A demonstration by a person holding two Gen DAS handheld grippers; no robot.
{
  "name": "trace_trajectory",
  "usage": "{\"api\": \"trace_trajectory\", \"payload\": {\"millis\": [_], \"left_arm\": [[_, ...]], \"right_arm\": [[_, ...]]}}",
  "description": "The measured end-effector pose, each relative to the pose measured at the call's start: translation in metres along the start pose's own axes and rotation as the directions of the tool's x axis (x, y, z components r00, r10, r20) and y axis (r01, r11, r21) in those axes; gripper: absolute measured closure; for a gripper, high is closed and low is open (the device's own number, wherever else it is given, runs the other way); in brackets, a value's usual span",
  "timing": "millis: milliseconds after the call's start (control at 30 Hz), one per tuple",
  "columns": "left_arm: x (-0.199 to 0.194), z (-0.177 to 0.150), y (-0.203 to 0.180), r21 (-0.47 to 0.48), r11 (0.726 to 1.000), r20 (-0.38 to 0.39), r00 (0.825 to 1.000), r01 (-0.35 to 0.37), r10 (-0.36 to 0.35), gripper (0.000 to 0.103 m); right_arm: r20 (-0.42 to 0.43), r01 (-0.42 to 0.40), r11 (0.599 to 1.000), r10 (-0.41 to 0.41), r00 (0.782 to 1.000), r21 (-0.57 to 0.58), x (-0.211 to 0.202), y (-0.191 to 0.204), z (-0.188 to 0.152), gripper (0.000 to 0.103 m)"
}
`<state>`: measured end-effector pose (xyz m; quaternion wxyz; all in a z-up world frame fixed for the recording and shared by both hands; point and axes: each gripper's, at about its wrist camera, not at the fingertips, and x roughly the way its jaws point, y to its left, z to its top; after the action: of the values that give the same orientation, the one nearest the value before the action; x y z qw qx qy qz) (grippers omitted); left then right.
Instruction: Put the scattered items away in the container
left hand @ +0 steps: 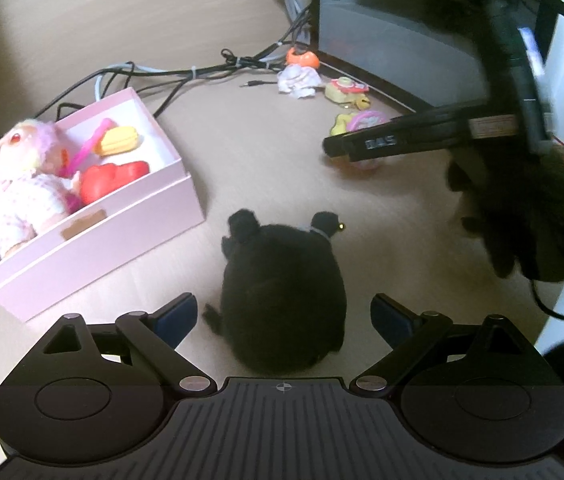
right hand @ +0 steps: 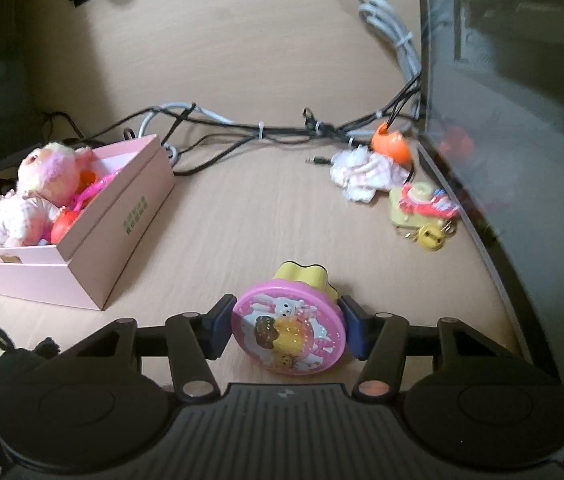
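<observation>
A black plush toy lies on the table between the fingers of my left gripper, which is open with a gap on each side. The pink box stands to its left and holds a doll, a red toy and a yellow toy. My right gripper is shut on a round pink toy with a yellow base, both pads against its sides. In the left wrist view the right gripper reaches in from the right, with a gloved hand behind it.
Near a dark screen at the back right lie an orange toy, a crumpled white cloth and a yellow-and-red toy. Cables run along the back of the table, behind the pink box.
</observation>
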<state>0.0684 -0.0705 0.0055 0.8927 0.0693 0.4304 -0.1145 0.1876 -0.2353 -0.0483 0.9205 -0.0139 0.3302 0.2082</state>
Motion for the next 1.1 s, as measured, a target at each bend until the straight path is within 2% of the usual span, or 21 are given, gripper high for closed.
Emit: {"api": "trace_trajectory", "payload": {"millis": [233, 300, 367, 567, 767, 867, 1100], "left_arm": [[0.026, 0.011, -0.002, 0.019, 0.999, 0.002, 0.999, -0.039, 0.039, 0.006], [0.027, 0.01, -0.004, 0.032, 0.999, -0.007, 1.0, -0.025, 0.025, 0.007], [0.026, 0.006, -0.006, 0.046, 0.999, -0.017, 0.999, -0.026, 0.027, 0.03], [0.001, -0.008, 0.0, 0.052, 0.998, -0.009, 0.999, -0.039, 0.039, 0.031], [-0.031, -0.028, 0.024, -0.05, 0.995, -0.02, 0.996, -0.092, 0.091, 0.03], [-0.04, -0.039, 0.034, -0.086, 0.988, -0.037, 0.991, -0.128, 0.125, 0.03], [-0.057, -0.058, 0.047, -0.104, 0.985, -0.03, 0.99, -0.141, 0.138, 0.028]], "right_arm": [[0.035, 0.014, 1.0, -0.014, 0.999, -0.01, -0.042, 0.001, -0.006, 0.048], [0.032, 0.015, 1.0, -0.014, 0.999, -0.023, -0.05, 0.005, -0.012, 0.048], [0.025, 0.01, 0.999, -0.01, 1.0, -0.037, -0.055, 0.011, -0.016, 0.048], [0.03, -0.032, 0.996, 0.035, 0.999, -0.082, -0.065, 0.037, -0.019, 0.048], [0.031, -0.097, 0.985, 0.102, 0.994, -0.144, -0.069, 0.074, -0.016, 0.048], [0.007, -0.143, 0.974, 0.146, 0.989, -0.176, -0.067, 0.096, -0.018, 0.048], [-0.069, -0.229, 0.938, 0.218, 0.974, -0.259, -0.061, 0.147, -0.035, 0.047]]}}
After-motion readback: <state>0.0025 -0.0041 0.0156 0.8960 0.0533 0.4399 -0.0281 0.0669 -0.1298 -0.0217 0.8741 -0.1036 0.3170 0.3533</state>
